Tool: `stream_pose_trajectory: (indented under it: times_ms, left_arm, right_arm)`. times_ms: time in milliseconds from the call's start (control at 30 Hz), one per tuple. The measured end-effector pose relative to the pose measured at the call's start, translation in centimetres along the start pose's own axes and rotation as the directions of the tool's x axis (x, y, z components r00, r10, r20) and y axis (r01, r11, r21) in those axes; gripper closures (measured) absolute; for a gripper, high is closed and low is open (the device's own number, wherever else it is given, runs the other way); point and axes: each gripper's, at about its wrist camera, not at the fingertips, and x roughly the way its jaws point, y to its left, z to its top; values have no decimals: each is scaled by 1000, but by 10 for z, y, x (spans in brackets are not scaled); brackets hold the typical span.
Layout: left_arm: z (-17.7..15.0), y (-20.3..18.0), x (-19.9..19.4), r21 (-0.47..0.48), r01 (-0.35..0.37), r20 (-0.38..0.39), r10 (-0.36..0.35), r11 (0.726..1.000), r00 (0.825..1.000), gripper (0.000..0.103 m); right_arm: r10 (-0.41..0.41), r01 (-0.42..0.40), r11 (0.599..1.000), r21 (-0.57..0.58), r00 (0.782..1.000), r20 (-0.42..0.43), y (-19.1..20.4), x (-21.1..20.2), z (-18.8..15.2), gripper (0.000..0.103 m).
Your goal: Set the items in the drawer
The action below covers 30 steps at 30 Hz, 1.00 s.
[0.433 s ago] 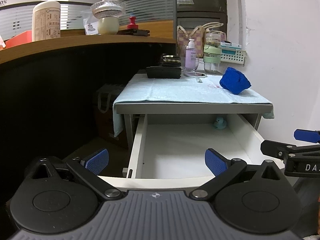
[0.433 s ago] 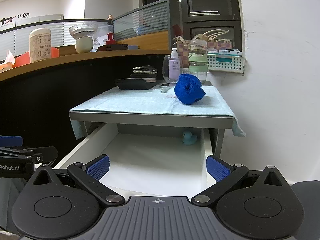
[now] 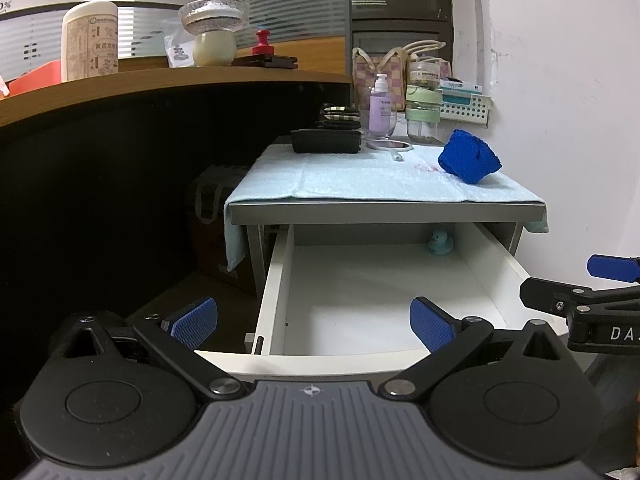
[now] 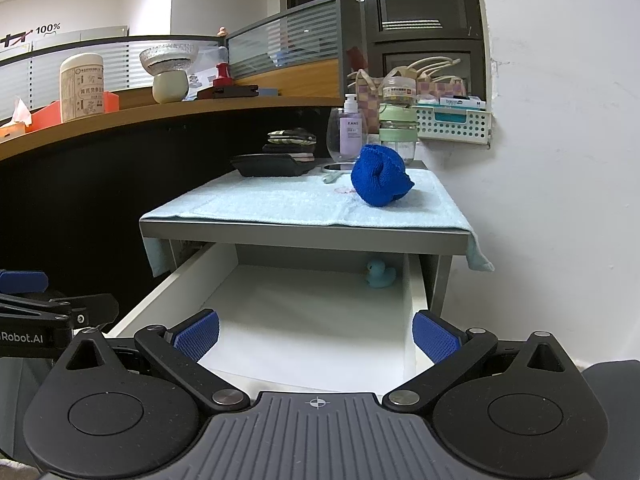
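White drawer: pulled out of the small grey cabinet, its pale floor almost bare.
Small light-blue rubber duck: inside the drawer at the back right corner, near the rear wall (partly shaded by the cabinet top).
Crumpled bright-blue knitted cloth: on the cabinet top, resting on the pale-blue towel — towards the right side and not in the drawer.
Left gripper: blue-padded fingers spread wide with nothing between them, hovering at the drawer's front edge.
Right gripper: fingers likewise wide apart and empty, over the front of the drawer — its side shows at the right edge of the left wrist view.
Black tray: at the back left of the towel, with dark folded items stacked just behind it.
Lilac pump bottle: at the back of the cabinet top, beside a glass jar with pale-green bands.
White slotted basket: against the wall at the back right.
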Motion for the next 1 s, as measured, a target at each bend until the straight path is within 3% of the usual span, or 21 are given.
stream_pose_trajectory:
  times_ms: [1000]
  left_arm:
    - [-3,-4,-1,13,1,-7,-1,1000,1000,0]
  right_arm:
    - [4,-4,1000,5,1000,-12,0,2,-1,0]
